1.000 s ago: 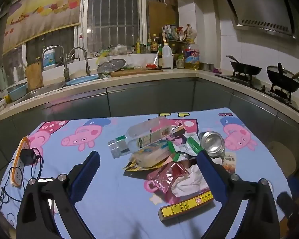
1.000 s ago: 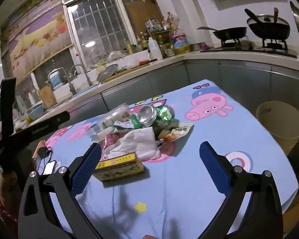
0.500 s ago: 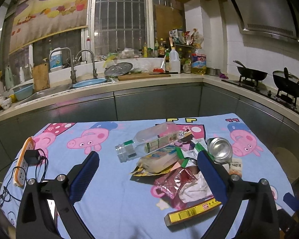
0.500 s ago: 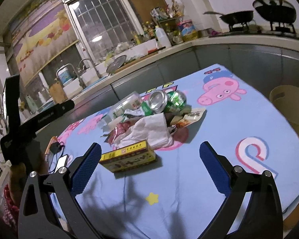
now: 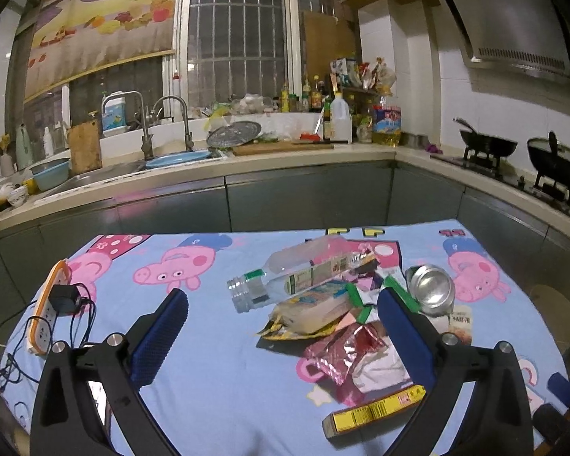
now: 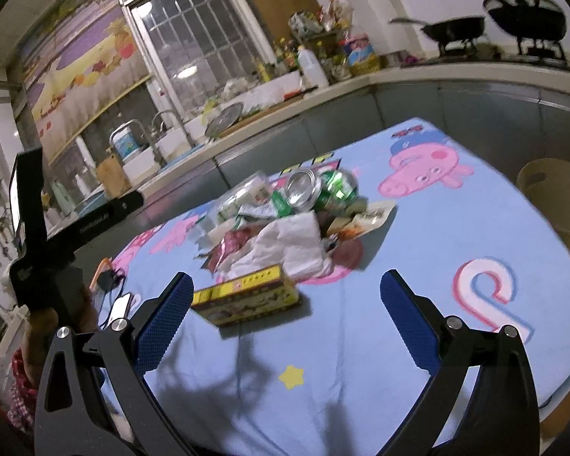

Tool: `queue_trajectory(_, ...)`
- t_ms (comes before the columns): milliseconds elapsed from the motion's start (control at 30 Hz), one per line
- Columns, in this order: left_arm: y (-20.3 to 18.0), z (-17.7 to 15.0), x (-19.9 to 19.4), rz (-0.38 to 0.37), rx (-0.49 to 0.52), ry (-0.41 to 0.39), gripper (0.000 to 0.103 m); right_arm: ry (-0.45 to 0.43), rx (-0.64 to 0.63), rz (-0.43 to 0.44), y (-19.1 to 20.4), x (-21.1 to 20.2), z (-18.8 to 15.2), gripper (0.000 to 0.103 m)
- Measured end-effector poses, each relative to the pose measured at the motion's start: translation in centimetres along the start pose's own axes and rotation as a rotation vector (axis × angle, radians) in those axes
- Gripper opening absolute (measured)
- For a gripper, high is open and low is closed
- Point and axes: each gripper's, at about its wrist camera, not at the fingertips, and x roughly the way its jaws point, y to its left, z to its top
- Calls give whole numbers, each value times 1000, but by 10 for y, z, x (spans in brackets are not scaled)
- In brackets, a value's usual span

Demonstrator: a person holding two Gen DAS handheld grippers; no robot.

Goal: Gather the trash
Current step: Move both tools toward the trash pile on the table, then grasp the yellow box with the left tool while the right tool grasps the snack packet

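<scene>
A heap of trash lies on the blue cartoon tablecloth (image 5: 216,391): a clear plastic bottle (image 5: 296,277), a yellow snack bag (image 5: 311,313), a pink foil wrapper (image 5: 338,349), a dented can (image 5: 431,290) and a yellow box (image 5: 376,410). My left gripper (image 5: 283,330) hangs open above the near side of the heap. In the right wrist view the yellow box (image 6: 247,298), white tissue (image 6: 288,243) and green can (image 6: 323,188) lie ahead. My right gripper (image 6: 285,315) is open just short of the box, holding nothing.
A beige waste bin (image 6: 554,197) stands off the table's right edge. A power strip with a charger and cables (image 5: 51,311) lies at the table's left edge. A hand holds the left gripper's handle (image 6: 53,228). Counters, sink and stove ring the table.
Both grippers have drifted and tilted slightly over the table, so the heap shifts in view. The right gripper has come nearer to the yellow box. Both stay open.
</scene>
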Motion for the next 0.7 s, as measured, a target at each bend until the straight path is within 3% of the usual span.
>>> queue_trajectory(167, 21, -7, 1, -131, -53, -62, 98, -22, -28, -24, -7, -2, 6, 64)
queue_trajectory(267, 21, -18, 3, -210, 10, -67, 87, -8, -19, -37, -18, 3, 6, 47)
queue_trajectory(367, 3, -33, 9, -286, 117, -18, 80, 12, -21, -58, -26, 11, 9, 42)
queue_trajectory(500, -26, -56, 14, -425, 261, 32, 78, 46, -32, -98, -38, 31, 14, 42)
queue_trajectory(633, -57, -81, 25, -460, 419, 71, 78, 142, -22, -114, -55, 70, 21, 42)
queue_trajectory(700, -67, -92, 37, -461, 460, 108, 78, 211, 61, -73, -71, 94, 25, 42)
